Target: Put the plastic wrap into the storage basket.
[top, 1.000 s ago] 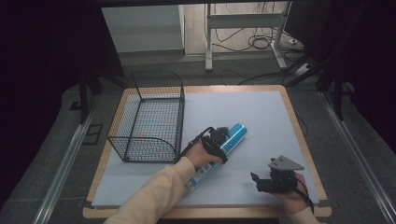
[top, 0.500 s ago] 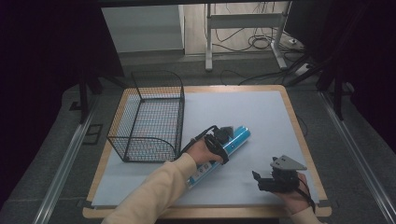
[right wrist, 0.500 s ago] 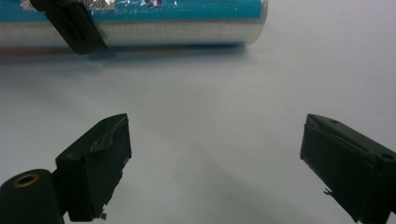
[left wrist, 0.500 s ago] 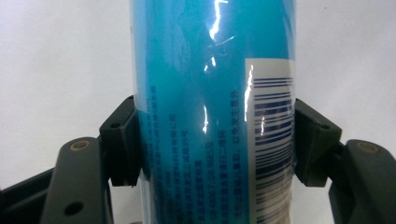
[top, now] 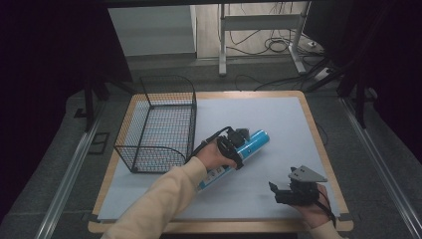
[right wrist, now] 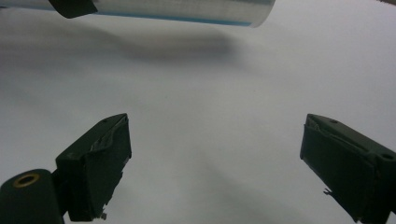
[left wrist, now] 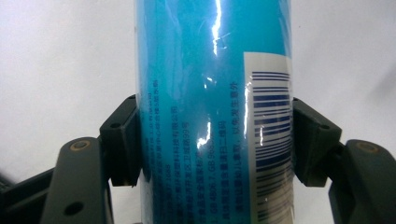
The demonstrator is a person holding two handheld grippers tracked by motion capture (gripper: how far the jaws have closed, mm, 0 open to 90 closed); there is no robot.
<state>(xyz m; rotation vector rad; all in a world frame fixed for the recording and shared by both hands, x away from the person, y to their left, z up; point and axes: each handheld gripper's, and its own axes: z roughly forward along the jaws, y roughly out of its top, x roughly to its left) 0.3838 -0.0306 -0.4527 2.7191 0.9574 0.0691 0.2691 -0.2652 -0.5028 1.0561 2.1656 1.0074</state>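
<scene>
White sheeting covers the wood-edged table [top: 278, 119] in the high view; a wire basket [top: 161, 127] stands at its left. The left gripper [top: 238, 144] clamps a blue can [top: 255, 141] lying beside the basket. The right gripper [top: 288, 191] sits near the front edge.

Left gripper view: both jaws press the can's [left wrist: 210, 112] sides.

Right gripper view: jaws spread wide, nothing between them.
</scene>
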